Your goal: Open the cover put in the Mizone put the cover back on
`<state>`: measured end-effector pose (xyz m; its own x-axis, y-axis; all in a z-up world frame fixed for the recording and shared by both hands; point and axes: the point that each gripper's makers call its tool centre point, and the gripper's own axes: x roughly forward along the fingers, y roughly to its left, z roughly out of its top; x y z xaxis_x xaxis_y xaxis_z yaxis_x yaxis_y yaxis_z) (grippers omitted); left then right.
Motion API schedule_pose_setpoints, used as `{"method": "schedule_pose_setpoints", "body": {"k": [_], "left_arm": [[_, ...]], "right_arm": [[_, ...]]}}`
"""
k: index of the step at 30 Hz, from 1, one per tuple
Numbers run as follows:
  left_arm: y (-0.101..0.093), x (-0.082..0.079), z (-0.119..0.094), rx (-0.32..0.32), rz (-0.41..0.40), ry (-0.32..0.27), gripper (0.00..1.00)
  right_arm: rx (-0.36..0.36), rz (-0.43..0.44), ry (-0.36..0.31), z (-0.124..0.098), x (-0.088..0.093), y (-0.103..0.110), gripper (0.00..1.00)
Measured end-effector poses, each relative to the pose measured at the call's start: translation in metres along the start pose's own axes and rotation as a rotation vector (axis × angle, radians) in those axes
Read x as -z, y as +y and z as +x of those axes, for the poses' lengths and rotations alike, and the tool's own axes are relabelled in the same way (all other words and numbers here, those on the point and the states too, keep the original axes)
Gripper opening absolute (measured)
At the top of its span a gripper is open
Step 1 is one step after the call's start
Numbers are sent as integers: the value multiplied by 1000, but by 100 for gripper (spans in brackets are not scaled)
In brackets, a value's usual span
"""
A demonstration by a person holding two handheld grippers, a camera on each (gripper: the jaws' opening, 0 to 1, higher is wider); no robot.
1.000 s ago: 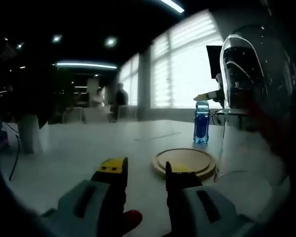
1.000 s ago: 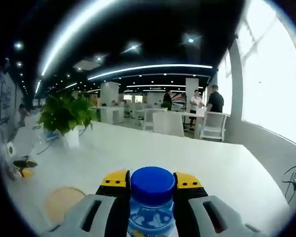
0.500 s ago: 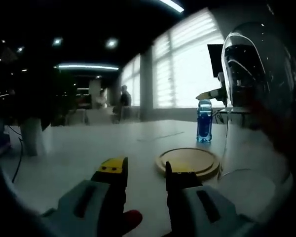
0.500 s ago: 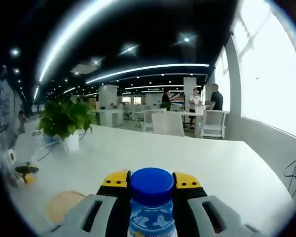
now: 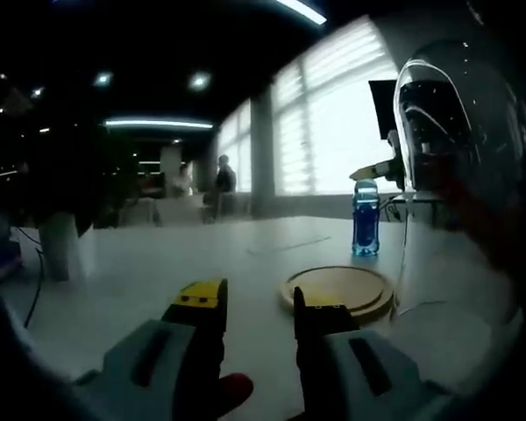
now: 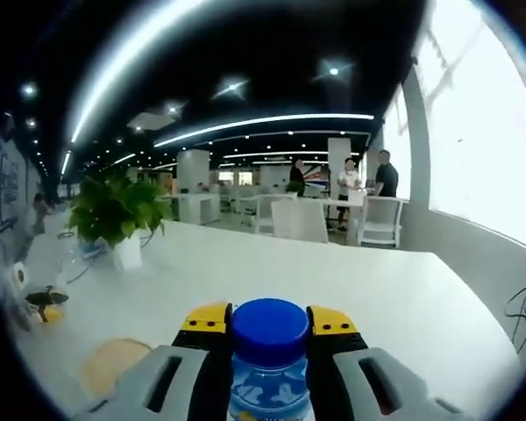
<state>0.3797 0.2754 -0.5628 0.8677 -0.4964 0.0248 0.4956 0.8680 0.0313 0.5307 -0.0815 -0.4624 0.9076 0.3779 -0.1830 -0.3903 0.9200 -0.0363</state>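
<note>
Right gripper (image 6: 270, 326) | we grip the Mizone bottle (image 6: 270, 368) below its blue cap | left gripper (image 5: 259, 307) empty, jaws parted (wooden disc (image 5: 336, 289) just beyond, bottle behind disc).

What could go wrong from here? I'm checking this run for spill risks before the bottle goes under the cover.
The right gripper grips the Mizone bottle just under its blue cap, so it might swing or slip in transit. The clear dome cover sits raised beside the left gripper, close above the wooden base; the bottle could knock it going in. The bottle could tip if set on the base's rim.
</note>
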Motion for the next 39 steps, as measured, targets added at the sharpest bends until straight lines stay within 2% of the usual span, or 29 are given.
{"method": "schedule_pose_setpoints", "body": {"k": [10,17,23,39], "left_arm": [[3,0,-1,-16,-3,-3,25],[0,1,-1,-6,1,-4,25],[-1,-1,-1,0,-2,-7,25],[2,-2,-2,-7,-7,-5,25]], "right_arm": [[-20,-6,-27,3,-1,2,25],[-28,-41,-24,8,-4,10,25],[-39,-22,-19,9,-4,14,25],[-86,-27,-69,2,-30,42,25]]}}
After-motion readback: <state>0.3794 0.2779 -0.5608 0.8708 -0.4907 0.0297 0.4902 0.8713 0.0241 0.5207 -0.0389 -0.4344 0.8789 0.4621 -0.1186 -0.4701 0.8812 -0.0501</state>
